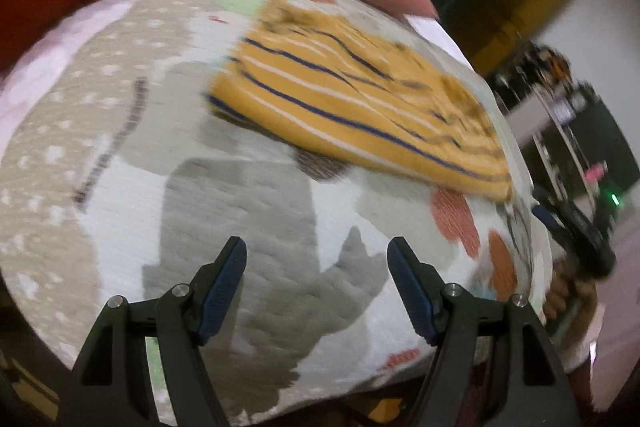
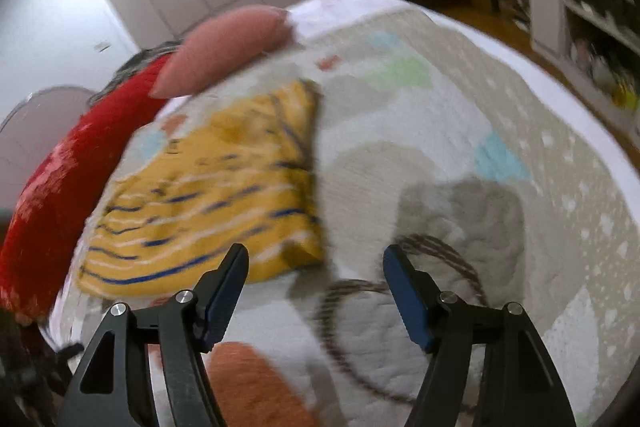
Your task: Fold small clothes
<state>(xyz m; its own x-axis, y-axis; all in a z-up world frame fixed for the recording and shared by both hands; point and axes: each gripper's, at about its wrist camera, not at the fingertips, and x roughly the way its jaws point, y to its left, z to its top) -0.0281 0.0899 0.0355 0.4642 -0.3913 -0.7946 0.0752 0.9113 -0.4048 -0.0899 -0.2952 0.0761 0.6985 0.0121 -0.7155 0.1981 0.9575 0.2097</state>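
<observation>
left claw (image 1: pixel 316 283): jaws apart, empty | right claw (image 2: pixel 316 291): jaws apart, empty | yellow striped garment (image 1: pixel 352 99) folded flat on patterned quilt (image 1: pixel 120 155) | containers: none visible

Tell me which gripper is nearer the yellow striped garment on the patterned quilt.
Right. The right gripper hovers open with its left fingertip at the yellow striped garment's near edge. The left gripper, also open, is farther back, with bare patterned quilt between.
</observation>
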